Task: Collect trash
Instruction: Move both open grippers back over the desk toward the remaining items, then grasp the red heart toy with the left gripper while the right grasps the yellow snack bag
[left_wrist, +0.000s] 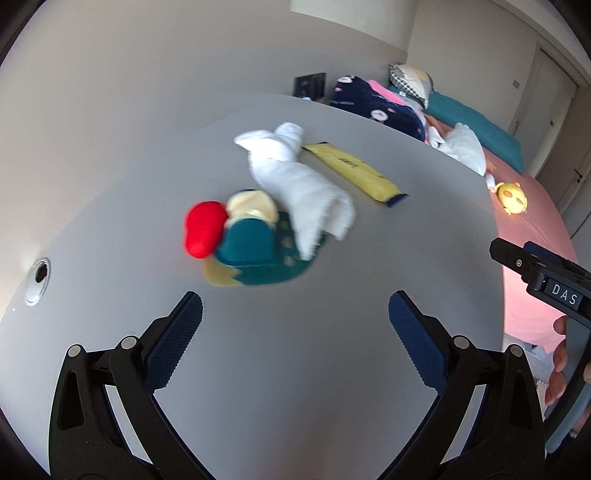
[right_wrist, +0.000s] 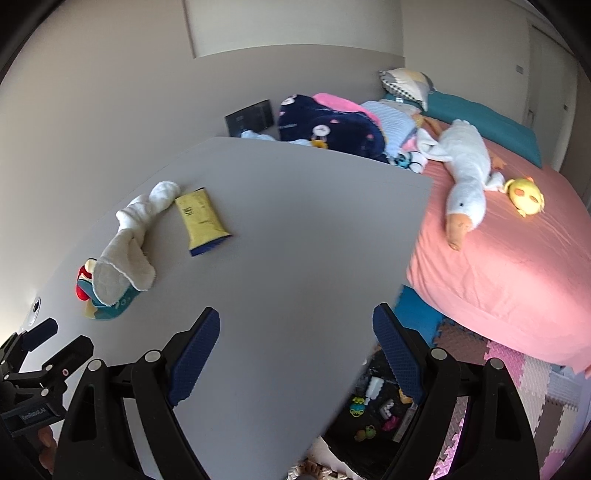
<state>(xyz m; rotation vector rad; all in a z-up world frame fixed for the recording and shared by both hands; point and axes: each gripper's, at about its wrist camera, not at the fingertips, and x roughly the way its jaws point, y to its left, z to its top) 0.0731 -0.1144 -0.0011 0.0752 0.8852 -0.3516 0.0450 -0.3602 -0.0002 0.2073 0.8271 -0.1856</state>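
On the grey table (left_wrist: 295, 350) (right_wrist: 295, 258) lie a yellow wrapper with a dark blue end (left_wrist: 354, 171) (right_wrist: 201, 219), a white cloth (left_wrist: 295, 181) (right_wrist: 129, 240), and under it a teal and yellow sock with a red part (left_wrist: 255, 254) (right_wrist: 105, 306). My left gripper (left_wrist: 295, 314) is open and empty, just short of the sock pile; it also shows at the far left of the right wrist view (right_wrist: 55, 341). My right gripper (right_wrist: 295, 332) is open and empty over the table's near right part, well apart from the wrapper.
A pink bed (right_wrist: 517, 277) stands right of the table with a white goose plush (right_wrist: 465, 173), a yellow plush (right_wrist: 524, 195) and a clothes pile (right_wrist: 332, 122). A dark bin with small toys (right_wrist: 373, 410) sits on foam floor mats below the table edge. A cable hole (left_wrist: 37, 282) is at the table's left.
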